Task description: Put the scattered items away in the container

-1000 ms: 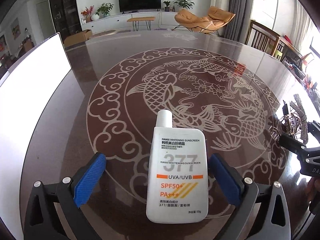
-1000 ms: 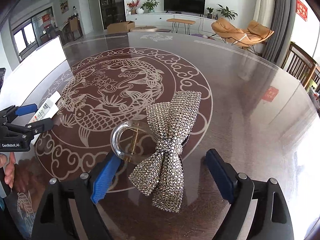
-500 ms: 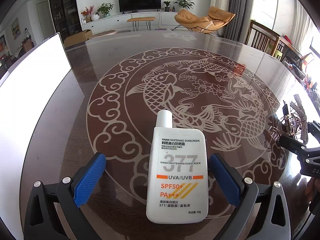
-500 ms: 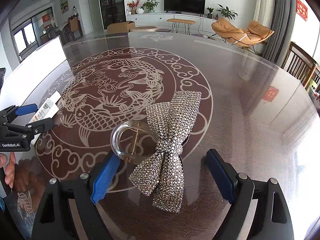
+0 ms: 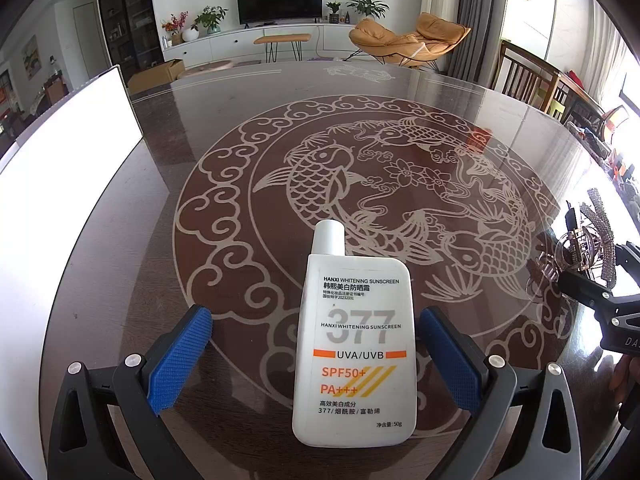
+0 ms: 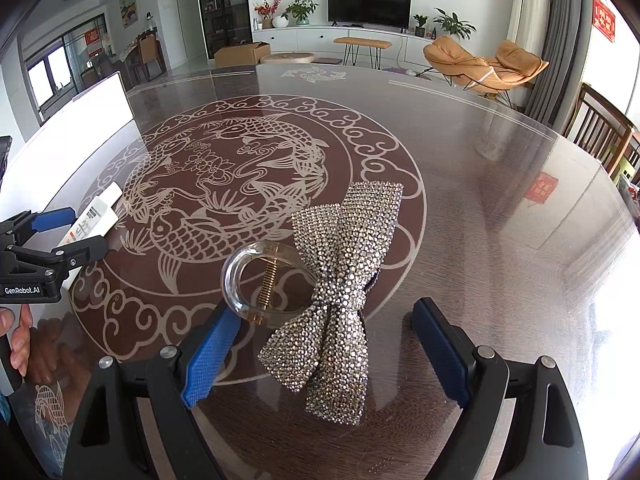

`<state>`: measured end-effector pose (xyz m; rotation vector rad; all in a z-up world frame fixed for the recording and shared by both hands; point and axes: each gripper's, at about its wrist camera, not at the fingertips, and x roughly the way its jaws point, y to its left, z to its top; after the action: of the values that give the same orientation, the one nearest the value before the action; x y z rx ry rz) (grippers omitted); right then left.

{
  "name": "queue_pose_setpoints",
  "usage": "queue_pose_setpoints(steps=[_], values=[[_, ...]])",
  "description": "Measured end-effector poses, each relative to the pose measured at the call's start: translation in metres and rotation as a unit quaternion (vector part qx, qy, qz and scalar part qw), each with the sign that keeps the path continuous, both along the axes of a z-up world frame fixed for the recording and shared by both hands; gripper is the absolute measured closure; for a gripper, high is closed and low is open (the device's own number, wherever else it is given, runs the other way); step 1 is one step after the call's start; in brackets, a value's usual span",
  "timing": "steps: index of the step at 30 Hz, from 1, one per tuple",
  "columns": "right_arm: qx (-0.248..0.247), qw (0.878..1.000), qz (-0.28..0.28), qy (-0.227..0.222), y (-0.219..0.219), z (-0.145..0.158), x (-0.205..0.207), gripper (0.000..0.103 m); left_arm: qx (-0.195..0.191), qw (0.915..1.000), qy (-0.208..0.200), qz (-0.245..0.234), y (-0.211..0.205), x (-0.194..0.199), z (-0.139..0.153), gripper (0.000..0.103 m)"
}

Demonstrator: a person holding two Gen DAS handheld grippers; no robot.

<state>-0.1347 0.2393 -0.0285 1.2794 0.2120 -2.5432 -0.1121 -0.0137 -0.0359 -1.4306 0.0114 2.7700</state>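
Lying flat on the glossy dark table (image 5: 168, 184), the white sunscreen bottle (image 5: 354, 344) sits between the two blue pads of the left gripper (image 5: 314, 354), its cap pointing away from the camera. The jaws are spread wide and neither pad touches the bottle; a gap shows on both sides.

In the right wrist view, the right gripper (image 6: 326, 346) is spread wide as well. Between its pads lies the rhinestone bow hair clip (image 6: 340, 280), with its clear plastic ring and a gold spring on the left side. The left pad is very close to the clear ring; I cannot tell if it touches. The right pad stands well apart from the bow.

Further back, the table carries a pale fish pattern (image 6: 224, 184) inside a ring of clouds. At the far left edge stands a white container (image 5: 60, 152), well apart from both items.
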Motion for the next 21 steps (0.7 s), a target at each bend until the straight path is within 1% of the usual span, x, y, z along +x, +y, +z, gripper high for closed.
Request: queue_pose_setpoints(steps=[14,21], values=[[0.001,1.000,0.000,0.000,0.0005,0.0002,0.0001,0.014,0.000,1.0000,0.000,0.000,0.0001,0.0002,0.0000,0.000],[0.003,1.000,-0.009,0.000,-0.0080,-0.0027,0.0014,0.014,0.000,1.0000,0.000,0.000,0.0000,0.0002,0.0000,0.000]])
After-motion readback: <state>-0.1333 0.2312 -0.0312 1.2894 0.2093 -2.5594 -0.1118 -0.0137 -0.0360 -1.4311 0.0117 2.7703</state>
